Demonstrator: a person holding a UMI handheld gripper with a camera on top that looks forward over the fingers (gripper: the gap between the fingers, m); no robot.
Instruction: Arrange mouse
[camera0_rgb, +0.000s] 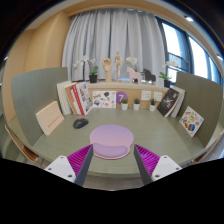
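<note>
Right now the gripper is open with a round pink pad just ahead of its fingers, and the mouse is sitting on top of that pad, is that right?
Not quite. The gripper view shows the gripper open with the round pink pad just ahead of its fingers, but the mouse lies on the table beyond the pad, apart from it, near the books.

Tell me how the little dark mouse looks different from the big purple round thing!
The mouse is dark and small; the purple round thing is pale lilac and much bigger. The mouse is an oval lump, the purple thing a flat-topped disc. The purple thing sits just ahead of the open gripper; the mouse lies farther back, near the books. Both rest on the desk.
</note>
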